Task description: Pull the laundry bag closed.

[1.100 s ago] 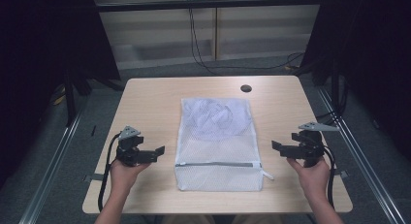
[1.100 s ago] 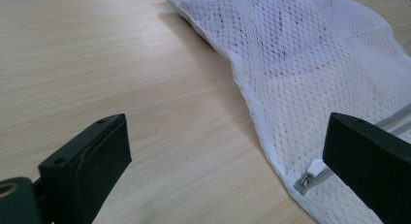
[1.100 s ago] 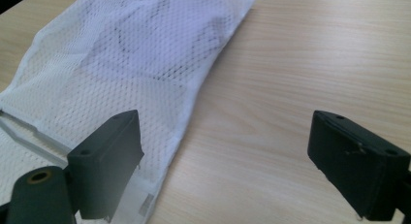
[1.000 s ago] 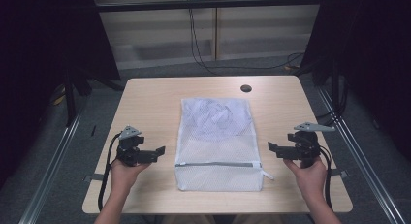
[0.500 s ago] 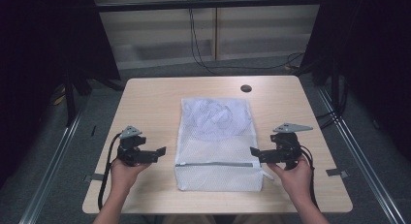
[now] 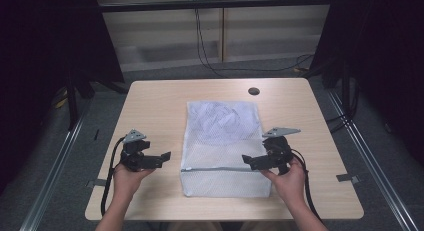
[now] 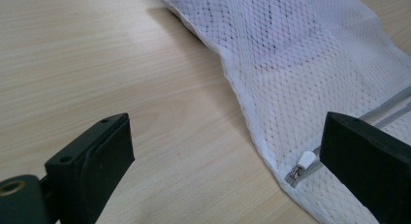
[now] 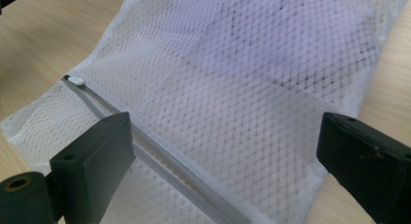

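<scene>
Both wide-jawed: the left hand-held gripper sits beside the mesh bag, while the right hand-held gripper hovers over the bag's right edge on the bare tabletop.

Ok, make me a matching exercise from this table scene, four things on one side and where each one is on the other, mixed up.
Things:
1. mesh bag
2. left tool
3. right tool
4. zipper pull

Places:
A. over the bag's right edge
B. at the zipper's left end
C. flat on the table's middle
D. above bare wood, left of the bag

Pairs: 1-C, 2-D, 3-A, 4-B
</scene>
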`<state>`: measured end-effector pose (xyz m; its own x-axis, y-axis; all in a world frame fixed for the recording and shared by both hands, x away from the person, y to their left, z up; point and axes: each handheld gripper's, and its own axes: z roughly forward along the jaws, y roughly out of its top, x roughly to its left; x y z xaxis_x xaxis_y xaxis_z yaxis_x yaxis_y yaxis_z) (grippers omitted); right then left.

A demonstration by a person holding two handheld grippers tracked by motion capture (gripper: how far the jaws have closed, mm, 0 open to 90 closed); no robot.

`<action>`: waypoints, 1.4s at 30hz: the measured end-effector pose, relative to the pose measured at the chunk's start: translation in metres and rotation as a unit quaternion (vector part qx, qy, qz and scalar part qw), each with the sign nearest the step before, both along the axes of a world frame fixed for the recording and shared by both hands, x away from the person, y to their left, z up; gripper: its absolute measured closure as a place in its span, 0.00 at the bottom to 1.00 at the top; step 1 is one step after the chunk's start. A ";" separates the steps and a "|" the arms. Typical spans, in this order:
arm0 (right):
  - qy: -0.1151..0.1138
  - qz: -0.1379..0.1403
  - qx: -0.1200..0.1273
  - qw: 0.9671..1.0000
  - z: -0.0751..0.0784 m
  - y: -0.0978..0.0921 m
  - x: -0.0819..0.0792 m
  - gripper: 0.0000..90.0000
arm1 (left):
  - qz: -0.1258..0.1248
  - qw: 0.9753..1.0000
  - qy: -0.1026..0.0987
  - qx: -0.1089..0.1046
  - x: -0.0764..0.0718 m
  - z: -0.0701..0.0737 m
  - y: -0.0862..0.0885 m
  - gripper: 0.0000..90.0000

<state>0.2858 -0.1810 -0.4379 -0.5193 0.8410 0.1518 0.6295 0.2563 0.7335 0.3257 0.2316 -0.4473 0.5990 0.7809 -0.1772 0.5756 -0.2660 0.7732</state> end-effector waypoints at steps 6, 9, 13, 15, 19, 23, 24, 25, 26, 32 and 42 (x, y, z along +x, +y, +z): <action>0.011 0.004 -0.001 1.000 -0.001 0.012 0.004 0.07 | -0.001 1.000 -0.001 0.003 -0.001 0.001 0.002 0.06; 0.014 0.009 0.001 1.000 -0.001 0.018 0.005 0.08 | -0.003 1.000 -0.003 0.005 -0.002 0.001 0.002 0.06; 0.019 0.008 0.004 1.000 0.000 0.025 0.007 0.08 | -0.005 1.000 -0.002 0.006 -0.002 0.002 0.001 0.06; 0.023 0.012 0.007 1.000 0.000 0.029 0.008 0.09 | -0.005 1.000 -0.002 0.006 -0.002 0.002 0.001 0.06; 0.026 0.017 0.009 0.999 -0.001 0.035 0.010 0.09 | -0.006 1.000 -0.003 0.005 -0.003 0.002 0.001 0.06; 0.030 0.025 0.014 0.999 -0.002 0.045 0.012 0.10 | -0.006 1.000 -0.006 0.009 -0.003 0.003 0.003 0.06; 0.030 0.025 0.014 0.999 -0.002 0.045 0.012 0.10 | -0.006 1.000 -0.006 0.009 -0.003 0.003 0.003 0.06; 0.035 0.026 0.016 0.999 -0.002 0.049 0.013 0.10 | -0.007 1.000 -0.004 0.007 -0.003 0.004 0.003 0.06; 0.035 0.026 0.016 0.999 -0.002 0.050 0.014 0.10 | -0.007 1.000 -0.004 0.007 -0.003 0.004 0.003 0.06; 0.045 0.033 0.020 0.998 -0.002 0.063 0.017 0.11 | -0.010 1.000 -0.004 0.009 -0.003 0.004 0.002 0.06; 0.055 0.039 0.026 0.997 -0.001 0.082 0.022 0.14 | -0.008 1.000 -0.005 0.008 -0.003 0.005 0.004 0.06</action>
